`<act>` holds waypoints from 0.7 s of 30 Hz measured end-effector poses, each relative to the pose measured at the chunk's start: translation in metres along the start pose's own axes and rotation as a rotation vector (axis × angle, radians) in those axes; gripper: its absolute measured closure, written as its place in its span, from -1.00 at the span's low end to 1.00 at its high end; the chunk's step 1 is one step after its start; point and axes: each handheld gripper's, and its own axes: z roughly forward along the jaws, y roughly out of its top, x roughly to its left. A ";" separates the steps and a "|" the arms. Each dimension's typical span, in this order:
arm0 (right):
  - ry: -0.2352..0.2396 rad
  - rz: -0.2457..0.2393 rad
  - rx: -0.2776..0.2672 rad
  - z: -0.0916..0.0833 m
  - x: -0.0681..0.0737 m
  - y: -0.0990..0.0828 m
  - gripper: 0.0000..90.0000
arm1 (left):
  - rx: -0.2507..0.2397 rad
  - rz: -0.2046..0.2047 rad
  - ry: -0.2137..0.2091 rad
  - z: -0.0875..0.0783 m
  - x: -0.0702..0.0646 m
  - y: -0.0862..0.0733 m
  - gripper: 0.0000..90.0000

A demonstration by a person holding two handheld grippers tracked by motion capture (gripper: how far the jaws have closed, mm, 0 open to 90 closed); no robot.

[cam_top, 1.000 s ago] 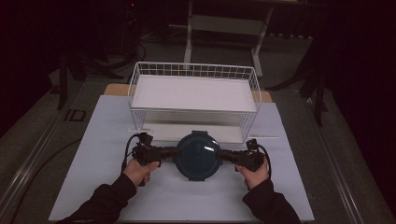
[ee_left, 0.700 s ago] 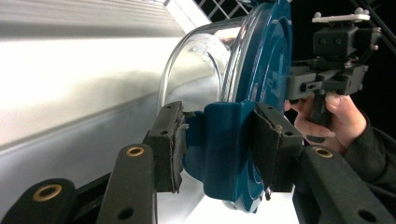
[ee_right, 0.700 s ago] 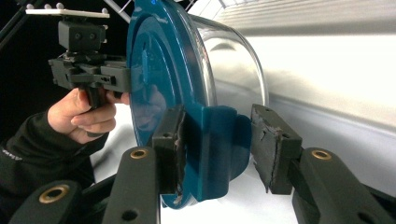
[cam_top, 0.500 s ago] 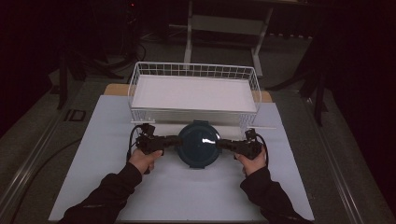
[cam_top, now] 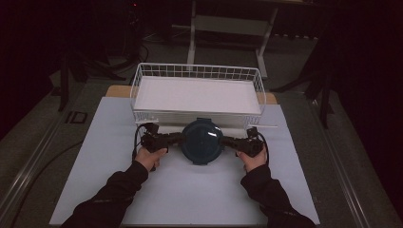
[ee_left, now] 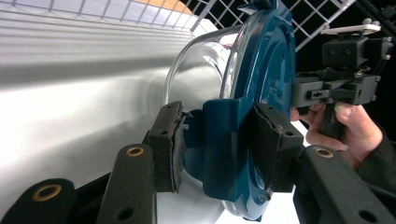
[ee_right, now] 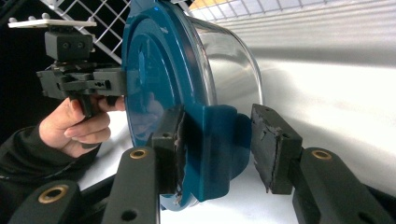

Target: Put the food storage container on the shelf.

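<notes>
Both grippers' fingers (ee_left: 273,140) clamp the lidded glass container's (cam_top: 202,140) opposite latch tabs.

Layout, high view, near to far:

- Pale rectangular mat (cam_top: 190,199): lies on the table, under everything listed below.
- Round clear glass container with dark teal lid (cam_top: 202,140): centre of the mat, just in front of the basket's near wall.
- Left gripper (cam_top: 177,139): directly left of the container, at its left lid tab; holding hand (cam_top: 151,156) behind it, nearer the table's front edge.
- Right gripper (cam_top: 228,140): directly right of the container, at the opposite tab; its hand (cam_top: 252,159) likewise nearer the front.
- White wire basket (cam_top: 197,71): behind the container, on the far part of the mat.
- Grey metal stand (cam_top: 228,23): beyond the basket, off the table.
</notes>
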 end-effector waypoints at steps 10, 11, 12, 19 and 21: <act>-0.022 -0.009 -0.043 0.007 -0.010 0.001 0.24 | -0.066 -0.003 0.004 0.008 0.010 0.001 0.25; -0.029 -0.013 -0.046 0.007 -0.010 0.001 0.23 | -0.078 -0.010 0.005 0.009 0.011 0.001 0.25; -0.031 -0.012 -0.049 0.008 -0.011 0.000 0.22 | -0.086 -0.018 0.002 0.009 0.012 0.000 0.25; -0.074 -0.008 -0.110 0.015 -0.008 -0.007 0.14 | -0.168 -0.002 0.087 0.012 0.015 -0.008 0.20; -0.091 -0.019 -0.121 0.017 -0.006 -0.004 0.14 | -0.178 0.007 0.119 0.013 0.013 -0.007 0.18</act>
